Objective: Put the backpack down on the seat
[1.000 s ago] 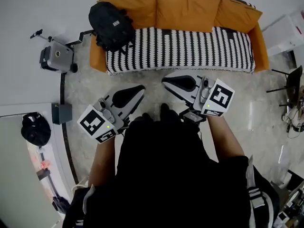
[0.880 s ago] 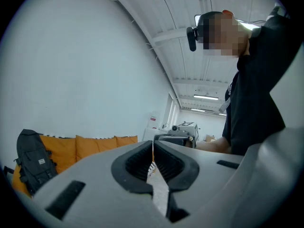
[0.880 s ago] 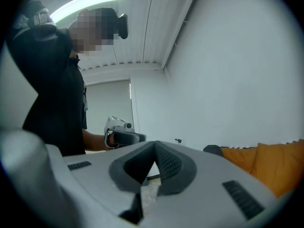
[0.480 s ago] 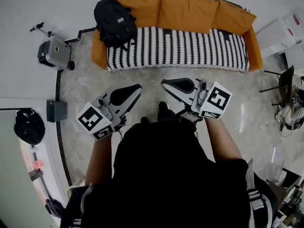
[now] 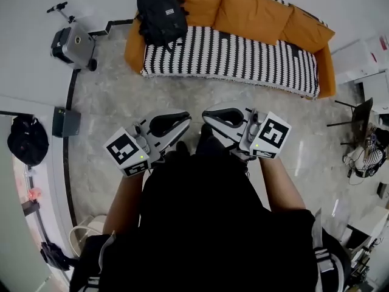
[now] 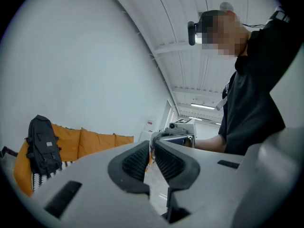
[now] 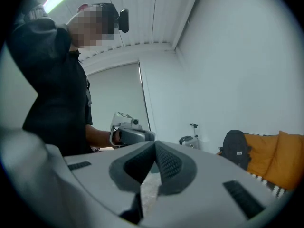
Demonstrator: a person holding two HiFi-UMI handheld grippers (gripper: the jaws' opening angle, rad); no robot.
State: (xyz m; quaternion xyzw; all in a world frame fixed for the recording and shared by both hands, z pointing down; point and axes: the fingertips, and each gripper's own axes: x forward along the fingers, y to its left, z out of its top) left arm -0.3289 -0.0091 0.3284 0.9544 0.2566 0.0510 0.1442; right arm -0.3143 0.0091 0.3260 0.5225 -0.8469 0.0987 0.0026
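Close before the person's body, left tongs (image 5: 186, 118) and right tongs (image 5: 207, 114) are both pinched shut, empty; farther off the backpack (image 5: 161, 12) sits upright at the sofa (image 5: 243, 56) seat's left end; likely done, so keep clear of its straps.

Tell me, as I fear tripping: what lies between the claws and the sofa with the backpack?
In the head view, only bare floor separates the left claw and right claw from the sofa bearing the backpack.
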